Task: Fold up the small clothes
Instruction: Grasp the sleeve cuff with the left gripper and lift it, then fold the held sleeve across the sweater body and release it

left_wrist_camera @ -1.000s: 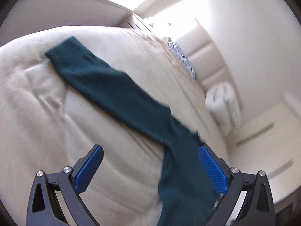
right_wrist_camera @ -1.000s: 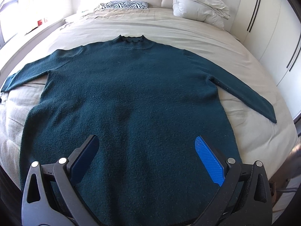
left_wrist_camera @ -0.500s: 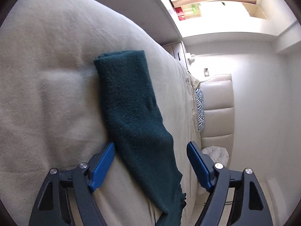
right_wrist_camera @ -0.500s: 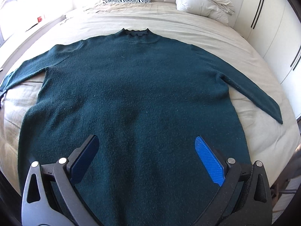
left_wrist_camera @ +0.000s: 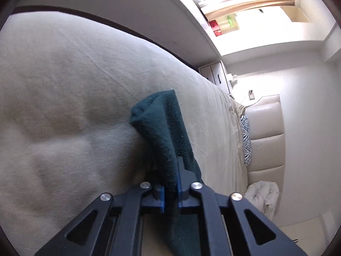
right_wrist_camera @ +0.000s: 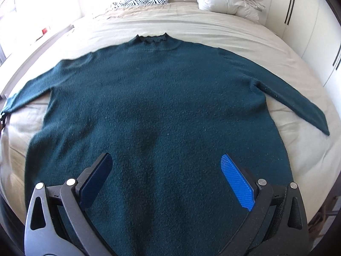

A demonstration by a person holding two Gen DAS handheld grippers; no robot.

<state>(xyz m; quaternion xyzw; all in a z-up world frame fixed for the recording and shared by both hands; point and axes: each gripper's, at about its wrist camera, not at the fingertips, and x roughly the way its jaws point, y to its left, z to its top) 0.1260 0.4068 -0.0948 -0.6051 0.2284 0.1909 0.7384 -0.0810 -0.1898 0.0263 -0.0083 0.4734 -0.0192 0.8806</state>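
The left gripper (left_wrist_camera: 170, 188) pinches a sleeve (left_wrist_camera: 164, 132) while the right gripper (right_wrist_camera: 168, 181) hovers open over the unfolded sweater (right_wrist_camera: 162, 98).

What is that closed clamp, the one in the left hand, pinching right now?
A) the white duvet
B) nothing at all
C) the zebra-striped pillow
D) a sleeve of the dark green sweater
D: in the left wrist view the left gripper has its blue pads closed on the sleeve of the dark green sweater, lying on the bed.
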